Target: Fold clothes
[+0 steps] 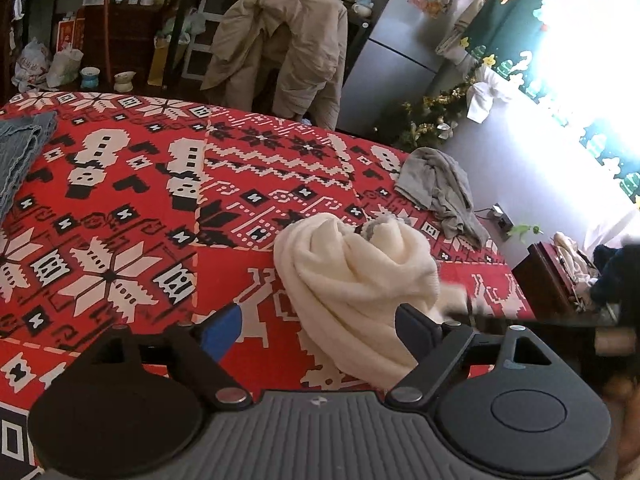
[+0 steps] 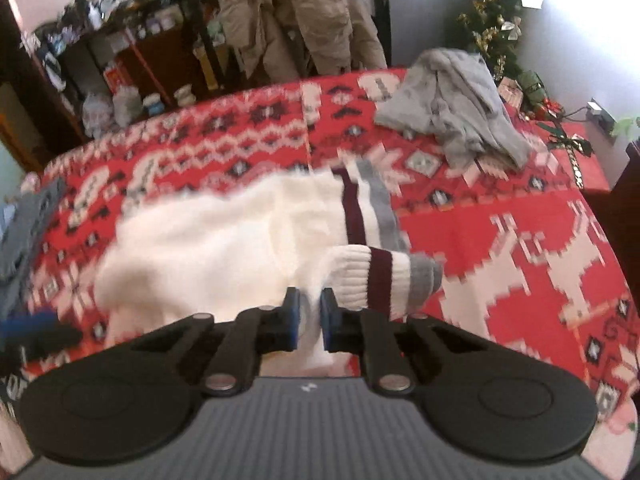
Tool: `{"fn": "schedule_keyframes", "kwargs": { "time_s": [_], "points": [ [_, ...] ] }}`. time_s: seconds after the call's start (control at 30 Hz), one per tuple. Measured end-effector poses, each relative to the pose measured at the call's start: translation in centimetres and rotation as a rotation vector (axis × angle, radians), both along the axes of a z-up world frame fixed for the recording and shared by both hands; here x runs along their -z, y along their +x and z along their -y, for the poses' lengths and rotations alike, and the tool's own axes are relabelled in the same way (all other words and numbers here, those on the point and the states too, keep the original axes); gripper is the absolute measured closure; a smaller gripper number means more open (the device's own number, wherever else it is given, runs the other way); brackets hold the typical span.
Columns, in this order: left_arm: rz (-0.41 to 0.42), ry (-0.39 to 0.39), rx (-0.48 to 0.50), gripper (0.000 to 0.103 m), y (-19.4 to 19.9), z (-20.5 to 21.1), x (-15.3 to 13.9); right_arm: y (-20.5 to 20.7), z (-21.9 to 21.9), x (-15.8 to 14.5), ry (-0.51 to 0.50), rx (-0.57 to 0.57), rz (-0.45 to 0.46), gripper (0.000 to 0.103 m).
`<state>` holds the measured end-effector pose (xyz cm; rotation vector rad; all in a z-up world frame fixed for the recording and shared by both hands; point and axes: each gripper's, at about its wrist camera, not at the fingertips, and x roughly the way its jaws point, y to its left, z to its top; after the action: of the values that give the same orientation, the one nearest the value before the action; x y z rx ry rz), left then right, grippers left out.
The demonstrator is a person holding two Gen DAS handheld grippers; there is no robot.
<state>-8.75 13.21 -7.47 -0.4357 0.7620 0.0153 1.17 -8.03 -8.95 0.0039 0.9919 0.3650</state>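
A white knit sweater [image 1: 352,288] lies bunched on the red patterned tablecloth [image 1: 120,208]. In the right wrist view the sweater [image 2: 208,240] is blurred, and its cuff with maroon and grey stripes [image 2: 396,276] lies just right of my fingers. My right gripper [image 2: 310,310] is shut on a fold of the white knit, which fills the narrow gap between the blue pads. My left gripper [image 1: 320,332] stands wide open at the sweater's near edge. Its right finger [image 1: 416,332] overlaps the cloth, and its blue-padded left finger [image 1: 224,332] is over bare tablecloth.
A crumpled grey garment [image 1: 440,188] [image 2: 460,120] lies at the table's far right. A folded blue-grey garment [image 1: 20,152] [image 2: 28,224] sits at the left edge. Behind the table a beige jacket [image 1: 280,48] hangs over a chair, with cluttered shelves and a fridge [image 1: 400,40].
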Motion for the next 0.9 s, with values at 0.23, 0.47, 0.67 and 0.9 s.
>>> {"fn": "schedule_keyframes", "kwargs": {
  "time_s": [0.23, 0.47, 0.67, 0.9],
  "points": [
    [-0.015, -0.072, -0.012, 0.019, 0.5, -0.4, 0.7, -3.5, 2.8, 2.8, 0.026, -0.021, -0.099, 0.092],
    [0.002, -0.118, 0.007, 0.019, 1.1, -0.1, 0.2, -4.4, 2.9, 1.3, 0.029, -0.067, -0.092, 0.082],
    [0.007, -0.186, 0.043, 0.023, 3.9, 0.2, -0.3, -4.0, 4.7, -0.9, 0.038, -0.028, -0.045, 0.074],
    [-0.076, -0.147, 0.079, 0.085, 4.9, 2.1, 0.6, -3.8, 6.7, -2.5, 0.065, 0.041, -0.004, 0.069]
  ]
}}
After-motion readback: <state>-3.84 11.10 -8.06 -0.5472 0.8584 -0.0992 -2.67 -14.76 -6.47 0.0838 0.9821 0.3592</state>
